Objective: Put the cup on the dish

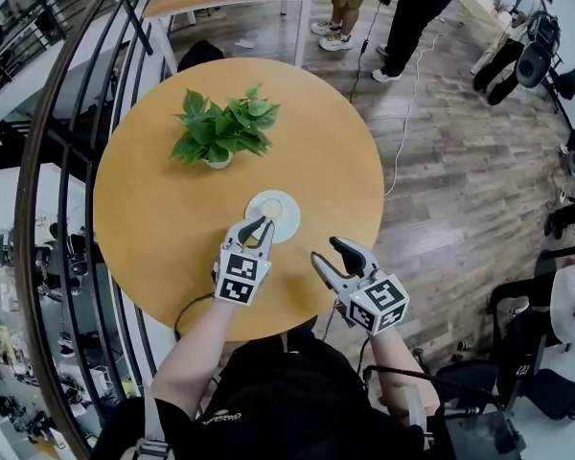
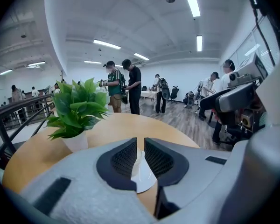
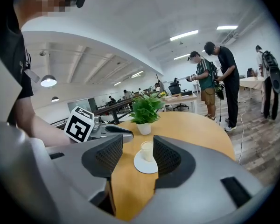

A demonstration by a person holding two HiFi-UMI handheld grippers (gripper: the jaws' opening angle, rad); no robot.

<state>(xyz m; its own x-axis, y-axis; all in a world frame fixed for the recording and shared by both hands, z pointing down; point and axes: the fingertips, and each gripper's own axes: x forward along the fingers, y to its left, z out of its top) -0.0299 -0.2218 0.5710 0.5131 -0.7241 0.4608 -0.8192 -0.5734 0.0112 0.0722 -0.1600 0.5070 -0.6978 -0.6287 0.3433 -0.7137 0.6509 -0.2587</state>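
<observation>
Head view: small cream cup (image 1: 269,207) stands on round white dish (image 1: 290,211), mid round wooden counter (image 1: 153,209). Your left hand-held gripper (image 1: 259,224) is narrow and empty, just near the dish; your right hand-held gripper (image 1: 324,250) is wide and empty. Risk: a low sweep topples the cup.

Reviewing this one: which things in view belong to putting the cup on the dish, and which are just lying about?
Part of the job:
- cup, already standing on the dish
- dish
- left gripper, holding nothing
- right gripper, open and empty

Just there:
- potted plant
- round table, which carries everything
- people standing beyond the table
</observation>
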